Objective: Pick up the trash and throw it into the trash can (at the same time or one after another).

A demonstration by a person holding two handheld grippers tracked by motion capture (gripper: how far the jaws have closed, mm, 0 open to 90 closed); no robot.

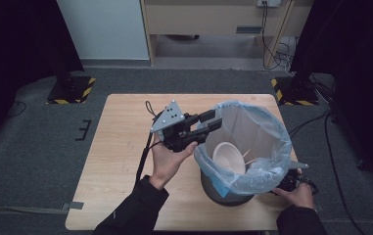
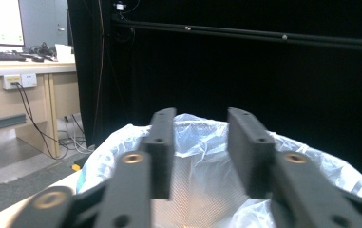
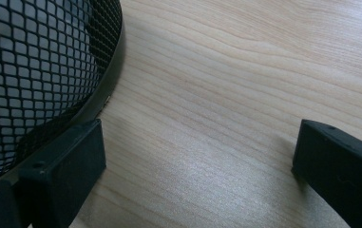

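The left hand comes up from the near edge of the table and holds the left gripper almost level, pointing over the rim of the waste basket; its jaws are partly apart with nothing between them. The basket stands upright on the table's right side, lined with a blue bag, and a white bowl lies inside it. The right gripper rests low beside the basket's mesh wall, jaws wide apart and empty.

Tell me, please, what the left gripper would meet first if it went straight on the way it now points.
Probably nothing at once: the left gripper, jaws open and empty, points across the open mouth of the black mesh bin with the pale blue plastic liner. Further on, it would likely meet the liner's far rim, though depth is unclear.
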